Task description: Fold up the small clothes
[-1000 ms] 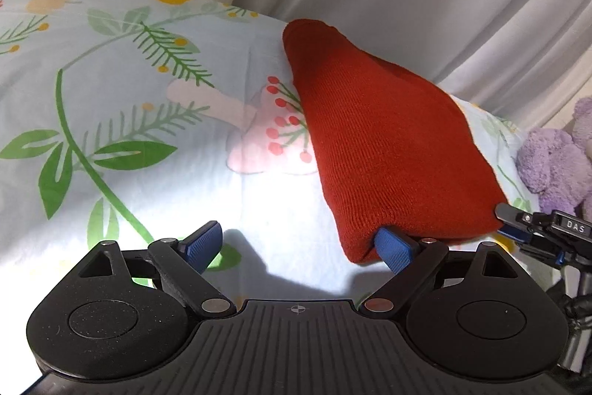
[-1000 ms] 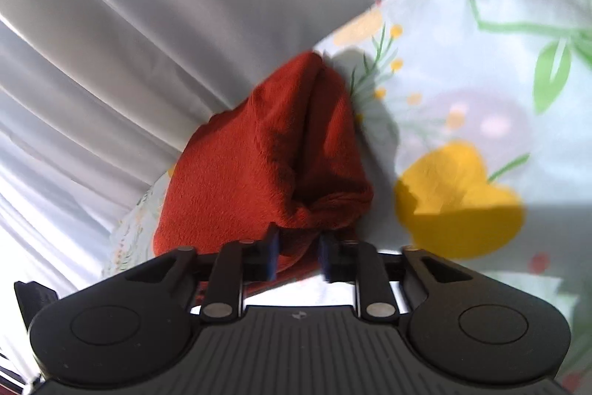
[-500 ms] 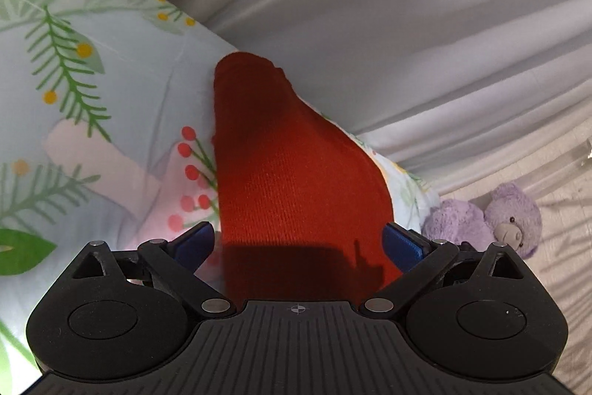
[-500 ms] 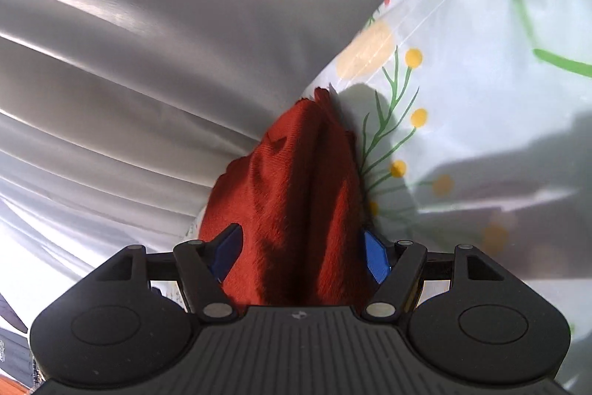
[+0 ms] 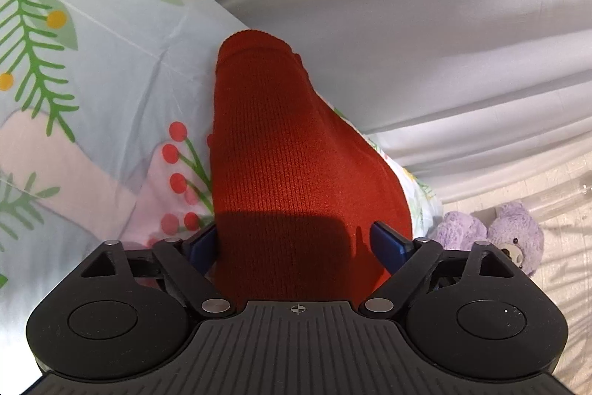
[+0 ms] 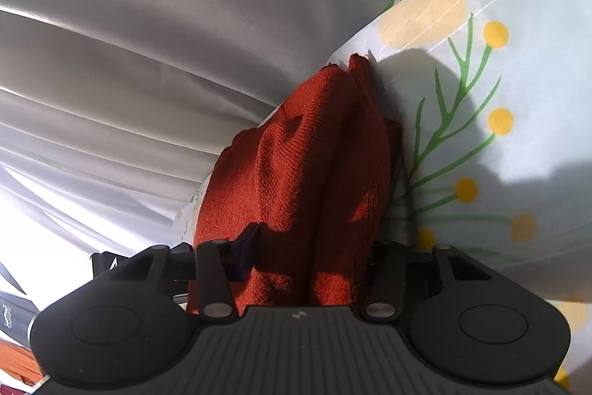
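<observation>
A red knit garment (image 5: 281,173) lies folded on the floral sheet (image 5: 111,69), next to the pale curtain. My left gripper (image 5: 296,243) straddles the garment's near, wide end. Its jaws are closing, and the blue pads (image 5: 201,245) sit at the cloth's two edges without bunching it. In the right wrist view the same garment (image 6: 314,154) is seen from its other end, gathered into upright folds. My right gripper (image 6: 312,250) is closing on those folds. Its left pad (image 6: 248,247) dents the cloth, while the right pad is mostly hidden behind the fabric.
A pale curtain (image 5: 407,24) hangs along the far edge of the bed. A purple plush bear (image 5: 514,239) sits on the floor to the right in the left wrist view. The sheet (image 6: 499,136) stretches to the right of the garment in the right wrist view.
Both grippers moved in over the garment's ends. The left gripper turned until the cloth lay between its pads. The right gripper opened off the bunched end, slid forward and narrowed on it again.
</observation>
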{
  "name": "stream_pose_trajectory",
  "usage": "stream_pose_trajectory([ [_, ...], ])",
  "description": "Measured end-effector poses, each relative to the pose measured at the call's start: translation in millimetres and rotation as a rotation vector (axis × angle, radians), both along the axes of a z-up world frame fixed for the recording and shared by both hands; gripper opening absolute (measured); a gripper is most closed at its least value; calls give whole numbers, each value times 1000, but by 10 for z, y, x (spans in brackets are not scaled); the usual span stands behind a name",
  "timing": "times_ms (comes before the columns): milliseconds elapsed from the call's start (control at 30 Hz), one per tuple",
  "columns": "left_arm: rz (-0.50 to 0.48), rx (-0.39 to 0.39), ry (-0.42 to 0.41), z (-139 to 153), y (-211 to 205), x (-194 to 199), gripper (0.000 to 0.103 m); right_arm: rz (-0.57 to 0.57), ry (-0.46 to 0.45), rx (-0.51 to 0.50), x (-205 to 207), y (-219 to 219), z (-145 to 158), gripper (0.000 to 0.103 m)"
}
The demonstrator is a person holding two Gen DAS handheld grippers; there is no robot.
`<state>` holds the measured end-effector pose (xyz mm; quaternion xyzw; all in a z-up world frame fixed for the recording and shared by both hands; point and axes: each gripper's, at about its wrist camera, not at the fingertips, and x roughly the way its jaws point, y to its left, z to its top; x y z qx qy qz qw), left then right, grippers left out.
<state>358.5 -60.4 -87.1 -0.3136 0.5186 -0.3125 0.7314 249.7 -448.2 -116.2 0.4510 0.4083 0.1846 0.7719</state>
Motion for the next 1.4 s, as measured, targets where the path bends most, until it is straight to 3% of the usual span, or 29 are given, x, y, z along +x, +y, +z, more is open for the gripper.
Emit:
stream_pose_trajectory([
  [33,4,0,0,-7,-9,-2,84,-2,0,-2,12,11,-3,46],
  [200,11,23,-6,13,0,9,57,-5,-36,-43,0,169,77,41],
  [400,35,-20,-43,184,108,-103,52,27,-110,-72,-79,419,371,39],
  [733,77,4,-90,677,735,-561,52,75,-145,-40,-346,1058,756,38],
  [933,111,42,-80,649,1103,-760,52,72,-106,-34,-448,1476,779,38],
  [1067,129,125,-69,486,1204,-876,55,42,-46,-47,-378,1740,653,38],
  [1133,169,219,-56,390,1253,-930,57,13,8,-93,-366,1834,562,42],
  [1200,219,293,-114,401,1334,-1066,67,-64,63,-171,-419,1835,521,51],
  [1300,259,317,-230,516,1478,-1393,80,-202,61,-293,-749,1739,606,55],
  [1400,218,376,-283,595,1527,-1733,81,-266,54,-213,-1223,1629,536,61],
])
